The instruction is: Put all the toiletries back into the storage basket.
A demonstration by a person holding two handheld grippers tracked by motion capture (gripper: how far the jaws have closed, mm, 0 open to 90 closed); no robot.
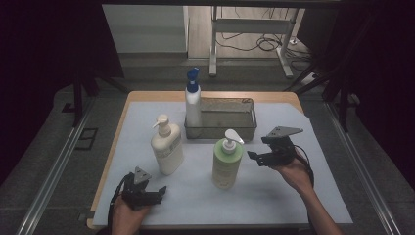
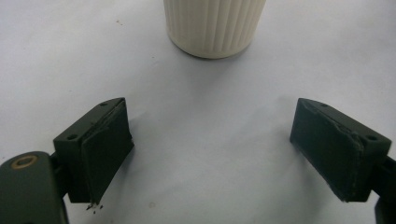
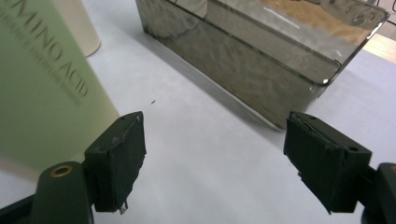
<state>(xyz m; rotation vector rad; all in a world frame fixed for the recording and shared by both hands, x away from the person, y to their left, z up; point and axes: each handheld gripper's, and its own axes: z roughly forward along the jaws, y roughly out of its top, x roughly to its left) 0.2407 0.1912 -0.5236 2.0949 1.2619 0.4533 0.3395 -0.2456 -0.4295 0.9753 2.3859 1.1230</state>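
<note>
**Pale blue mat, right gripper closing in on the green pump bottle**

Dim room, wooden table [image 1: 147, 96] under a pale blue mat [image 1: 274, 196]. I judge the green pump bottle [image 1: 227, 164] to be the target: it stands upright near the mat's centre, long axis vertical, pump nozzle towards 2 o'clock. My right gripper [image 1: 253, 155] sits just beside it at 3 o'clock, jaws spread wide with nothing between them, pointing towards 9 o'clock at the bottle's upper body. In the right gripper view the green bottle [image 3: 42, 88] lies off towards 10 o'clock of the jaws, so the reach needs a swing that way. My left gripper [image 1: 159, 192] rests at 7 o'clock, well apart, jaws also wide and empty, facing the cream pump bottle [image 1: 166, 147]. At 12 o'clock stands a metal tray [image 1: 230, 129], a blue-capped white bottle [image 1: 193, 100] at its left end. Beyond are floor, cables, a desk frame.
</note>
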